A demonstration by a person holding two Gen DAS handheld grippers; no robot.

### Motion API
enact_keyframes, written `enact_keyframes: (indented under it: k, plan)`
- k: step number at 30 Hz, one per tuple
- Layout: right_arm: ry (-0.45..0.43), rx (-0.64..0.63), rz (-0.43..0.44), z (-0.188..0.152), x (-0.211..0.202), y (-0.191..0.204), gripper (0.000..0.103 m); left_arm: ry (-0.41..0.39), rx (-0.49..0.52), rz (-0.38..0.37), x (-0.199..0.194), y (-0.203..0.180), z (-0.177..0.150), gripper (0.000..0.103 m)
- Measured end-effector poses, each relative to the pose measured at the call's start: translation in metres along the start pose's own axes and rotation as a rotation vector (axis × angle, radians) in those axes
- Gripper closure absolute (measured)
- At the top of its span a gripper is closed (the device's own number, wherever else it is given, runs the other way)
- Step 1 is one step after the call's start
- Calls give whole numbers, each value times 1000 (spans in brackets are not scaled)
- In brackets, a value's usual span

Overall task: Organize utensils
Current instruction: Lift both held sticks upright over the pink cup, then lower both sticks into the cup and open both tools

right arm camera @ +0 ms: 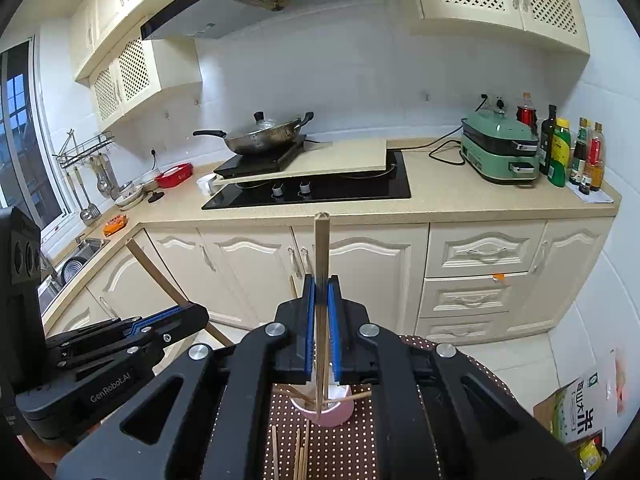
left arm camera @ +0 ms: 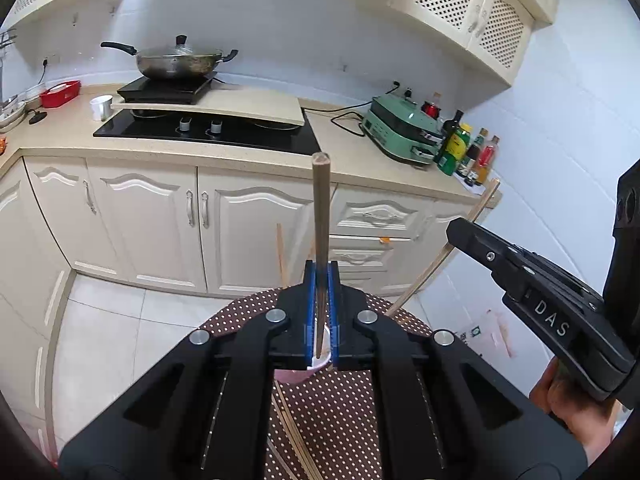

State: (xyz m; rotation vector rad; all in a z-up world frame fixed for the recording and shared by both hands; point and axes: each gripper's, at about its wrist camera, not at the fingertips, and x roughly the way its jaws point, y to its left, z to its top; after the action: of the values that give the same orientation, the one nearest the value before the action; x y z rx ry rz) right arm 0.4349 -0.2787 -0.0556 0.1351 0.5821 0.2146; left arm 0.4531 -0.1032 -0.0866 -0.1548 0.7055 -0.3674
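Note:
In the left wrist view my left gripper (left arm camera: 321,270) is shut on a dark wooden chopstick (left arm camera: 321,208) that stands upright, its lower end over a pink cup (left arm camera: 298,376) on the dotted tablecloth (left arm camera: 248,312). At the right of that view, my right gripper (left arm camera: 454,230) clamps a pale chopstick (left arm camera: 476,212) slanting down toward the table. In the right wrist view my right gripper (right arm camera: 321,282) is shut on that pale chopstick (right arm camera: 321,248), which reaches down into the pink cup (right arm camera: 332,414) holding a few other chopsticks. My left gripper (right arm camera: 196,312) shows at the left with its chopstick (right arm camera: 156,272).
Loose chopsticks (right arm camera: 300,452) lie on the cloth in front of the cup. Behind stand cream cabinets, a counter with a black hob (right arm camera: 320,192), a wok (right arm camera: 264,140), a green cooker (right arm camera: 500,152) and bottles (right arm camera: 560,152). A rice bag (right arm camera: 580,416) sits on the floor at right.

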Motion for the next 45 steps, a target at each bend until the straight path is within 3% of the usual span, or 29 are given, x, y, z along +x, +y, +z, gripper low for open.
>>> enact_keyframes:
  k: [9,19,30,45]
  plan:
    - [41,-32,18,-16,27,2,98,60,-3,41,35,12,-16,97]
    - [99,-29,9,-40,36,0,98,141,0,18,53,18,-42,97]
    - [153,-10,-26,-70,34,1,98,215,0,21,60,18,-62,96]
    - [199,86,-28,-87,28,-4,95,288,-5,33,56,19,-71,94]
